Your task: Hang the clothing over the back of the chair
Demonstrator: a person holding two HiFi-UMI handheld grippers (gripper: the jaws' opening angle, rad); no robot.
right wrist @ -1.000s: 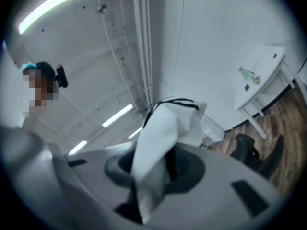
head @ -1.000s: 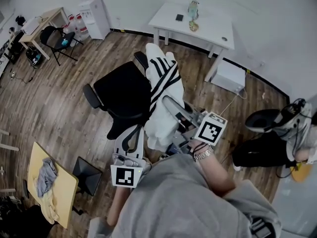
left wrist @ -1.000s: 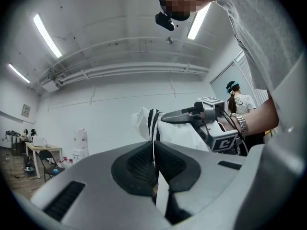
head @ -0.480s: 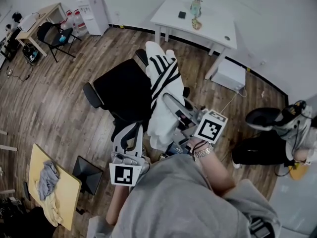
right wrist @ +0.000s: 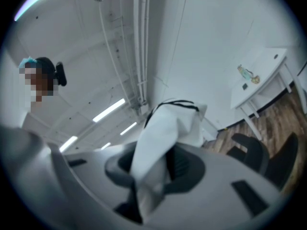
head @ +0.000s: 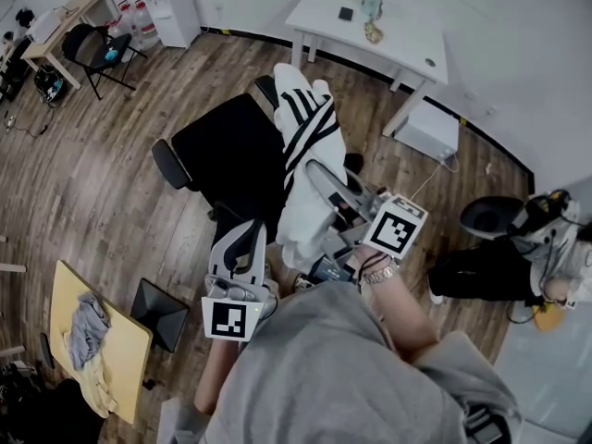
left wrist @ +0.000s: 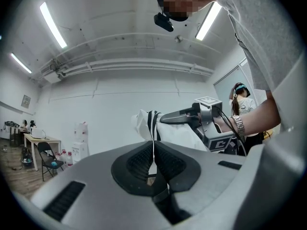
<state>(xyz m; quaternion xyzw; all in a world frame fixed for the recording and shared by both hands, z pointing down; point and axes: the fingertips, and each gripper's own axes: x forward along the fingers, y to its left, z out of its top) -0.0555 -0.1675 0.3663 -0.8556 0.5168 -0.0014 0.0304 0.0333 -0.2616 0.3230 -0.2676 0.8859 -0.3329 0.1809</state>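
Forward you go: both grippers have crept a little nearer the chair [head: 227, 155] since a second ago, and the garment [head: 310, 155] has come along with them. It's a white piece with black stripes, held up in the air between your two tools, and from the head view it hangs along the chair's right-hand edge. Whether it's touching the backrest yet, I can't tell.

Your left gripper [head: 239, 248] is pinched nearly flat on a thin edge of the cloth. Your right gripper [head: 321, 176] is clamped on a thicker fold, jaws a touch apart around it. Both grips look secure, so I'd judge this as the carry-in, with the drape over the back not yet done; the garment needs to get above the backrest before you let anything go.

Underneath it all is a dark wooden floor [head: 92, 183]. A white table [head: 398, 26] stands by the far wall, a small yellow table [head: 120, 359] with a rag on it sits to your lower left, and a person [head: 499, 266] is sitting off to your right.
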